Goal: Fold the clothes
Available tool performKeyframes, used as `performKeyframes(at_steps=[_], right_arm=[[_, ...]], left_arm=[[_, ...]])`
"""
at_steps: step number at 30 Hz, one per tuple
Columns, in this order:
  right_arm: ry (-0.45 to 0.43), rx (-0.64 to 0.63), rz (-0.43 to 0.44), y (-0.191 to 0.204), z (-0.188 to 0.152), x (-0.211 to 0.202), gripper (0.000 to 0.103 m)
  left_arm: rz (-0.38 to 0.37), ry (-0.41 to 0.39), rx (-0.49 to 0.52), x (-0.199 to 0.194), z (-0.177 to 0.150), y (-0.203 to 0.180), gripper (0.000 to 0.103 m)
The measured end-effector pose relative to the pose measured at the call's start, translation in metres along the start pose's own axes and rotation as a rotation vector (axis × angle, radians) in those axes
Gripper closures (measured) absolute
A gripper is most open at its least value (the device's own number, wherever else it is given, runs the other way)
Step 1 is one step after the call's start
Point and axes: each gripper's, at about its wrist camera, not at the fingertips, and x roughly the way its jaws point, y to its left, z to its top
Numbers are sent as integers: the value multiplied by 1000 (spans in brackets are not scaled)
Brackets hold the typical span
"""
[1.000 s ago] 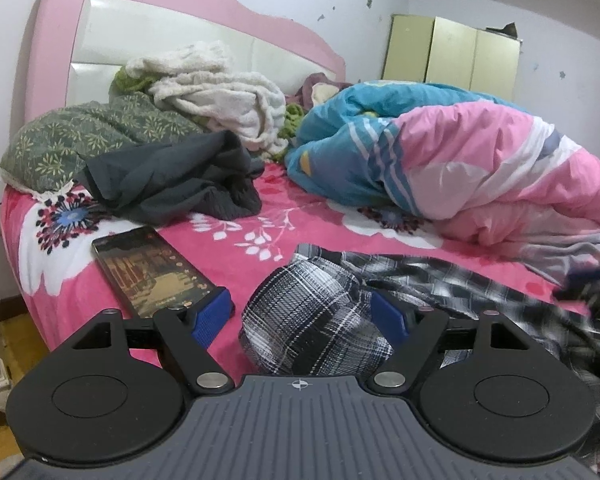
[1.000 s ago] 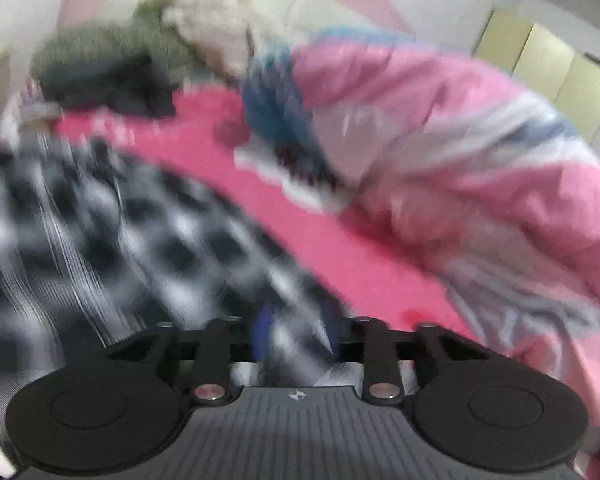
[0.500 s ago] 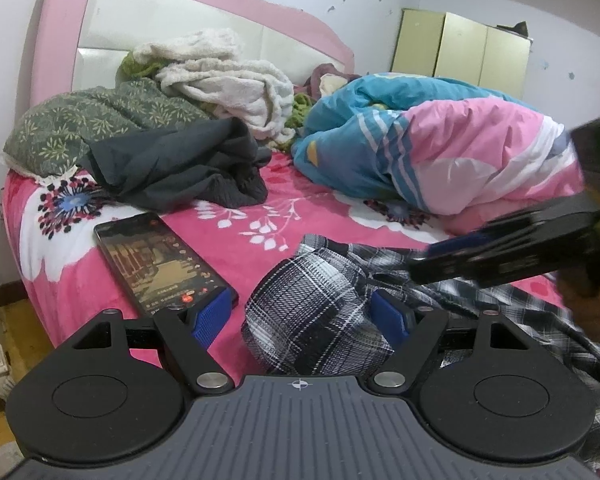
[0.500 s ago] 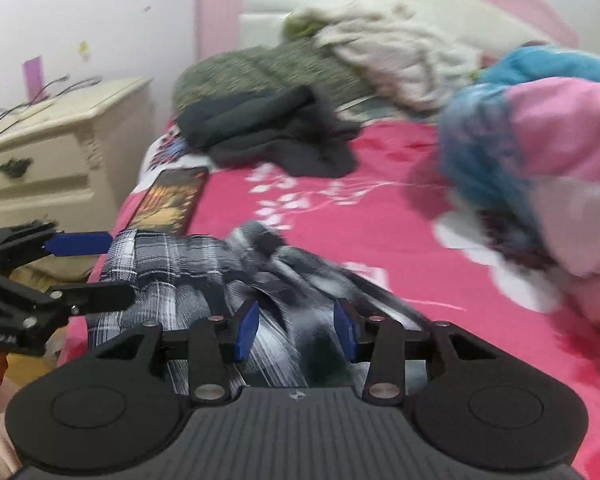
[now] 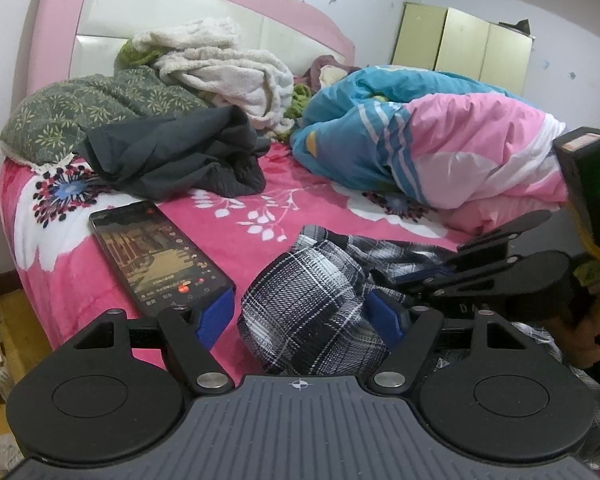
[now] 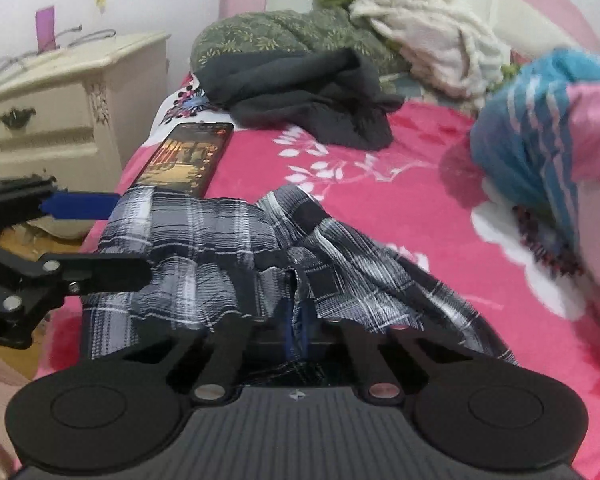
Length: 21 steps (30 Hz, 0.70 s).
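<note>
A black-and-white plaid garment (image 5: pixel 312 304) lies crumpled on the pink flowered bed cover (image 5: pixel 300 200) near the bed's front edge. My left gripper (image 5: pixel 300 312) is open, its blue pads (image 5: pixel 216 316) standing on either side of a bunched end of the cloth without pinching it. My right gripper (image 6: pixel 298 316) has its pads pressed together on a fold of the plaid garment (image 6: pixel 228 248) further along. In the left wrist view the right gripper (image 5: pixel 412 280) reaches in from the right, held by a hand. The left gripper (image 6: pixel 128 240) appears at the left of the right wrist view.
A lit phone (image 5: pixel 160 256) lies on the cover just left of the garment. Behind are a dark grey garment (image 5: pixel 172 156), a green pillow (image 5: pixel 80 116), a white blanket (image 5: pixel 228 68) and a pink-and-blue quilt (image 5: pixel 440 148). A cream nightstand (image 6: pixel 60 100) stands beside the bed.
My right gripper swung over from the quilt side to the plaid garment and went from open to shut on a fold. The left gripper stayed open around the bunched end.
</note>
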Motion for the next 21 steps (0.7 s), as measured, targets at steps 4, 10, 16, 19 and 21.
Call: performKeyframes(at_steps=[4, 10, 16, 19, 21], right_arm=[[-45, -75, -99, 19, 0, -12, 102], [-106, -151, -241, 31, 1, -20, 102], [-168, -225, -382, 43, 1, -27, 103], [-189, -251, -424, 45, 3, -26, 103], [-199, -270, -439, 46, 7, -23, 103]], left_arm=[[0, 11, 10, 2, 0, -1, 30], [-4, 4, 13, 0, -1, -1, 30], [-13, -3, 19, 0, -1, -3, 30], [-14, -7, 18, 0, -1, -4, 30], [-14, -8, 15, 0, -1, -4, 30]])
